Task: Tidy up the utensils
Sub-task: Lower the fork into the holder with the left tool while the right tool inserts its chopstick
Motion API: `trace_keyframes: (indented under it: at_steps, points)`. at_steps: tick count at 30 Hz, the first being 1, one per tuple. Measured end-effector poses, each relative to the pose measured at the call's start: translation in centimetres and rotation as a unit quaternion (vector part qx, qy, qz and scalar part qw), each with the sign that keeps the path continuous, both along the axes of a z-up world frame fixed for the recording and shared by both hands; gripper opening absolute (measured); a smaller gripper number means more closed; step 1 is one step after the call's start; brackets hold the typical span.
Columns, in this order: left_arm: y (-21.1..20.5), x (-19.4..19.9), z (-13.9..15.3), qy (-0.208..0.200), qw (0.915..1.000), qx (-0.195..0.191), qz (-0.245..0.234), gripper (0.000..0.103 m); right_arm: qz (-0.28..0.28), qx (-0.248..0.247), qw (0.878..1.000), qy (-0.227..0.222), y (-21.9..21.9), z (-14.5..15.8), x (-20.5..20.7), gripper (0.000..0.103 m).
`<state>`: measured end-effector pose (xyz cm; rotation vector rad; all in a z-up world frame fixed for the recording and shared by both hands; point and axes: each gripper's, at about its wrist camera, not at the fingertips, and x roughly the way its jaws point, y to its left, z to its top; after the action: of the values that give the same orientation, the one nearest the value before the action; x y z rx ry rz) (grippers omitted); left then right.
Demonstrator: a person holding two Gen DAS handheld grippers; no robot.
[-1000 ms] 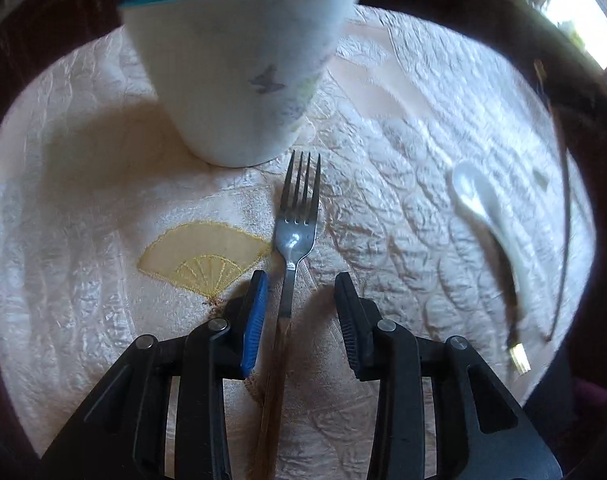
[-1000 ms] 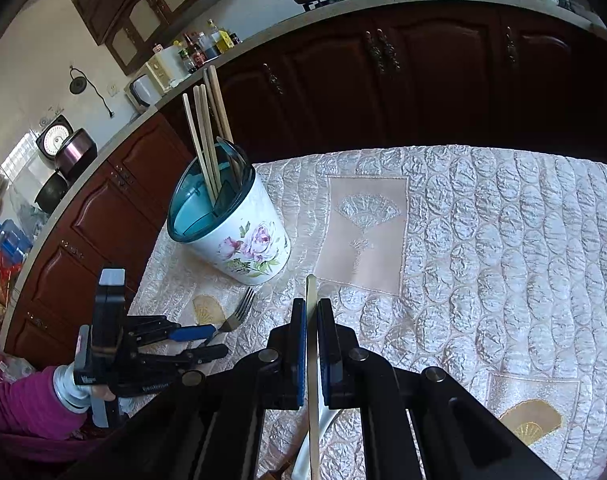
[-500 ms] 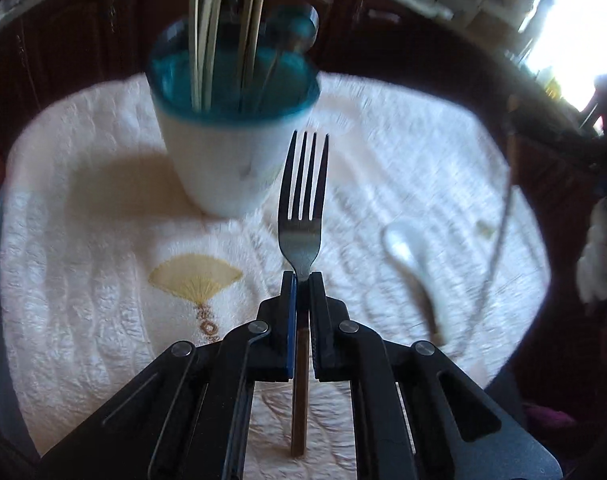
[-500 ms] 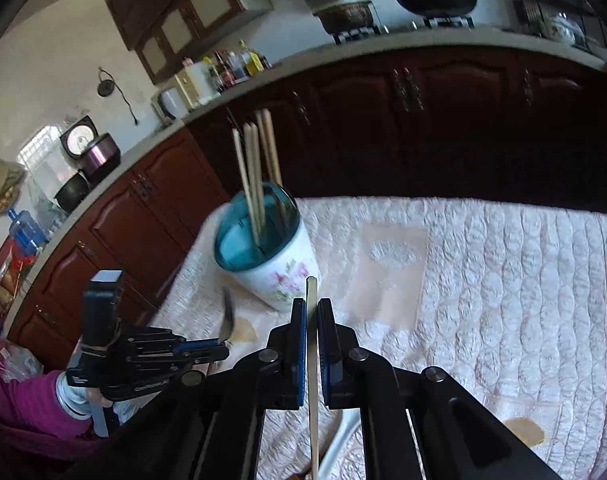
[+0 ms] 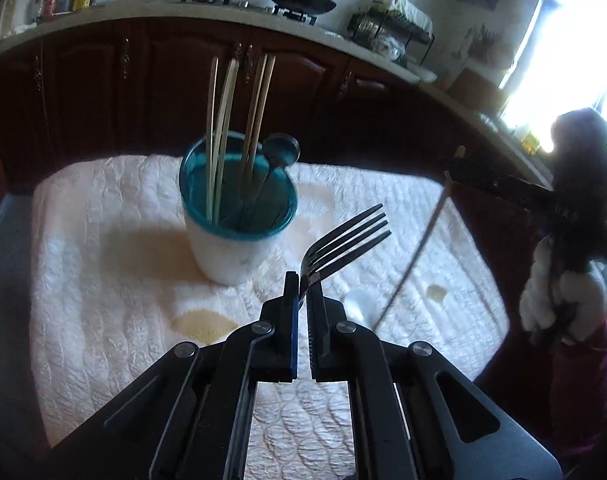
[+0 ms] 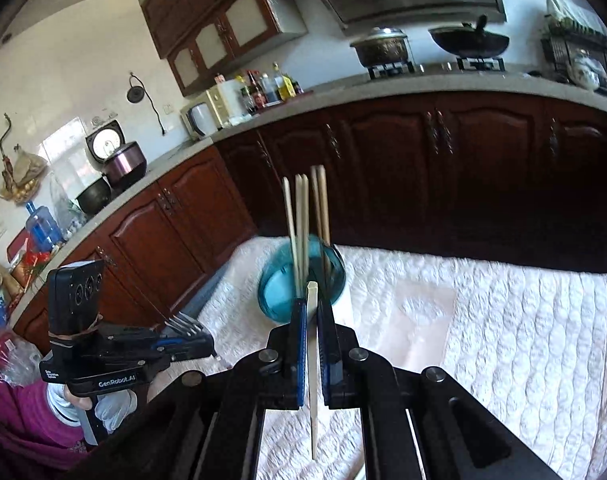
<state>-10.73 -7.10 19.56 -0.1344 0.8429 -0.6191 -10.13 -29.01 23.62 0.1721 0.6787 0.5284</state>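
My left gripper [image 5: 302,280] is shut on a metal fork [image 5: 345,240], held above the table with its tines tilted up to the right. A white holder cup with a teal rim [image 5: 237,224] stands ahead of it, with several chopsticks [image 5: 223,128] and a dark ladle [image 5: 281,150] inside. My right gripper [image 6: 311,304] is shut on a pale chopstick [image 6: 312,360], lifted and pointing toward the cup [image 6: 303,284]. The left gripper with the fork [image 6: 183,324] shows at the left of the right wrist view. The right gripper with its chopstick [image 5: 415,256] shows at the right of the left wrist view.
A white quilted cloth [image 5: 103,240] covers the table. A white ceramic spoon [image 5: 359,300] lies on it just right of my left fingers. Dark wood cabinets [image 6: 423,168] and a counter with a stove stand behind the table.
The left gripper closed on the fork, lifted it off the cloth and tilted it to the right. The right gripper rose with its chopstick and moved closer to the cup.
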Motion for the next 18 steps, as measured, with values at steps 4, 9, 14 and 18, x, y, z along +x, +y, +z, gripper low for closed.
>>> trace_keyframes:
  at_steps: [4, 9, 14, 18]
  points:
    - [0.9, 0.3, 2.6, -0.022, 0.9996, -0.014, 0.009, 0.002, 0.002, 0.011, 1.0, -0.024, 0.5, 2.4, 0.8, 0.005]
    - [2.2, 1.6, 6.8, -0.059, 0.9971, -0.04, 0.027, 0.002, -0.004, 0.02, 0.998, -0.063, 1.4, 6.0, 2.5, 0.005]
    - [2.5, 4.2, 9.5, -0.097, 0.9929, -0.041, 0.055, 0.002, -0.018, 0.008, 0.995, -0.094, 3.0, 8.7, 4.6, 0.005]
    - [2.0, 6.7, 10.1, -0.117, 0.9897, -0.032, 0.075, 0.002, -0.028, -0.009, 0.994, -0.102, 4.5, 8.8, 6.7, 0.005]
